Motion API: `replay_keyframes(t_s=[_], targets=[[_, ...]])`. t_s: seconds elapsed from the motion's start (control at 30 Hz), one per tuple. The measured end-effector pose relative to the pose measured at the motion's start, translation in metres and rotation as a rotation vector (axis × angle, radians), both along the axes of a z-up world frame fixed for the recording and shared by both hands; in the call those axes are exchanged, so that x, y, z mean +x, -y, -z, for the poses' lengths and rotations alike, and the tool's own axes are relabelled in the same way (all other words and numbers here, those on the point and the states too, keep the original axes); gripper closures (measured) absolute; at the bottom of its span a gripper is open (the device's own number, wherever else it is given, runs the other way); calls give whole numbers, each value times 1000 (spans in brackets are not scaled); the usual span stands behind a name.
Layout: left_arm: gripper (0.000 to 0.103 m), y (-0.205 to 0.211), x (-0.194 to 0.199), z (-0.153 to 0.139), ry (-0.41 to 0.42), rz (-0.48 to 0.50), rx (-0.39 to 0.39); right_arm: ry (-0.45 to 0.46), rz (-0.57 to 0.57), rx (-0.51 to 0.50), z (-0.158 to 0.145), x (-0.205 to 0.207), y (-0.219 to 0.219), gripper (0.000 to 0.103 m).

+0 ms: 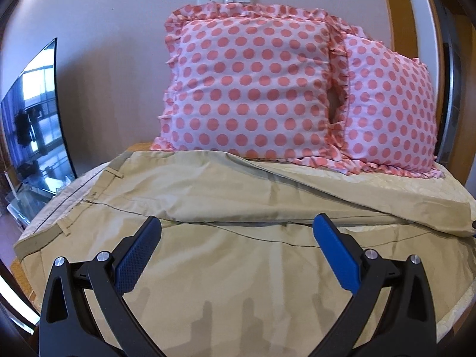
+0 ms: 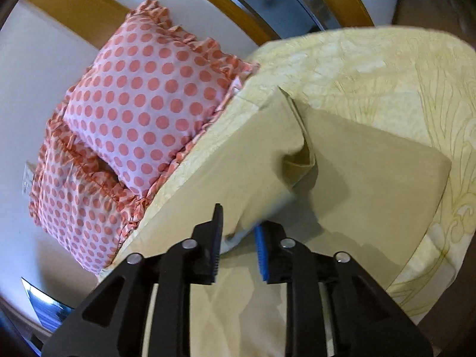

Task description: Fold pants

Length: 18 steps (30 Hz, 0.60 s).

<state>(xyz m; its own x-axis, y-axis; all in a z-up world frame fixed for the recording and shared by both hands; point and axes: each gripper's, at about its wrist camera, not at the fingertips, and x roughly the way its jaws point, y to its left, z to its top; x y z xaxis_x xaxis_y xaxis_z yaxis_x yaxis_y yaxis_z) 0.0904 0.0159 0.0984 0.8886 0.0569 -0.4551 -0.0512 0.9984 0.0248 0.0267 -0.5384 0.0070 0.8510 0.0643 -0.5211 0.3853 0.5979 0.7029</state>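
Note:
Beige pants (image 1: 226, 196) lie spread across the bed, waistband with belt loops at the left, one leg folded over along the far side. My left gripper (image 1: 238, 223) is open and empty, just above the pants near the middle seam. In the right wrist view the pants (image 2: 372, 172) show a leg end lifted off the bed. My right gripper (image 2: 239, 226) is shut on that leg's hem, cloth pinched between the blue pads (image 2: 261, 253).
Two pink polka-dot pillows (image 1: 253, 89) stand against the wall at the head of the bed, also in the right wrist view (image 2: 142, 113). A pale yellow patterned bedspread (image 2: 401, 74) covers the bed. A TV screen (image 1: 35, 125) stands at the left. A wooden frame (image 2: 232, 9) runs behind.

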Motion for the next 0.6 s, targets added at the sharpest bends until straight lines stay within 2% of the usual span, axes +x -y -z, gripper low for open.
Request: replay_keyframes(t_s=[0.03, 0.1, 0.17, 0.2, 0.23, 0.27, 0.37, 0.47, 0.53, 0.6], targets=[[1, -3, 2, 0, -5, -5, 6, -10, 5, 32, 4, -1, 2, 68], [1, -8, 6, -2, -9, -8, 16, -11, 13, 62, 10, -5, 3, 67], [1, -15, 14, -5, -4, -5, 17, -21, 28, 35, 10, -6, 2, 69], [1, -19, 19, -7, -4, 8, 7, -27, 32, 27, 10, -3, 2, 73], [1, -22, 23, -8, -4, 19, -7, -29, 34, 20, 12, 4, 4, 96], [1, -29, 31, -11, -9, 24, -39, -3, 24, 25, 14, 6, 6, 101], [1, -45, 56, -14, -52, 33, -134, 117, 22, 55, 12, -3, 15, 102], [1, -64, 92, -10, -135, 22, -252, 226, 65, -23, -10, -29, 27, 102], [1, -75, 123, -2, -204, 1, -317, 255, 81, -35, -17, -40, 34, 102], [1, -79, 144, 6, -249, -24, -330, 264, 84, -52, -22, -46, 38, 102]])
